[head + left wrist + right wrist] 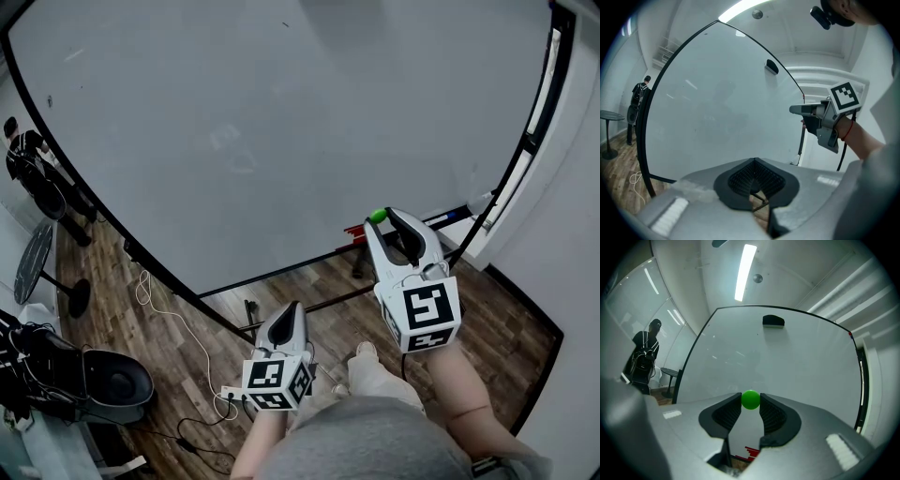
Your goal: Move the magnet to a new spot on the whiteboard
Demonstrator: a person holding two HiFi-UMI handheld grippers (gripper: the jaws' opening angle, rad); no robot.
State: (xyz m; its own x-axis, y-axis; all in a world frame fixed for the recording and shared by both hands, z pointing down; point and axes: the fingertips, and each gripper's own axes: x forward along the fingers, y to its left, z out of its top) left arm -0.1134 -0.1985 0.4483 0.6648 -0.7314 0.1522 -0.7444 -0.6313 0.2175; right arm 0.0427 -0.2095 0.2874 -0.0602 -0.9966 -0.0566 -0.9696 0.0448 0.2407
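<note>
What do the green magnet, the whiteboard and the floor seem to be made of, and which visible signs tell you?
Green magnet: probably smooth plastic casing; even bright colour, rounded shape.
Whiteboard: glossy coated panel, perhaps enamelled steel; faint reflections on it.
Floor: wood or wood-look laminate, semi-matt; brown planks with grain.

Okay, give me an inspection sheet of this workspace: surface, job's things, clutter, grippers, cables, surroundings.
Surface: whiteboard, no writing seen, faint smudges.
Job's things: green magnet pinched at the tips of the right hand-held gripper, near the board's lower edge; contact with the board cannot be told.
Clutter: black eraser on the board; red items at its bottom ledge.
Grippers: right shut on the magnet; left hand-held gripper shut, empty.
Cables: white cable loose on the wooden floor.
Surroundings: a person standing near a round table.
</note>
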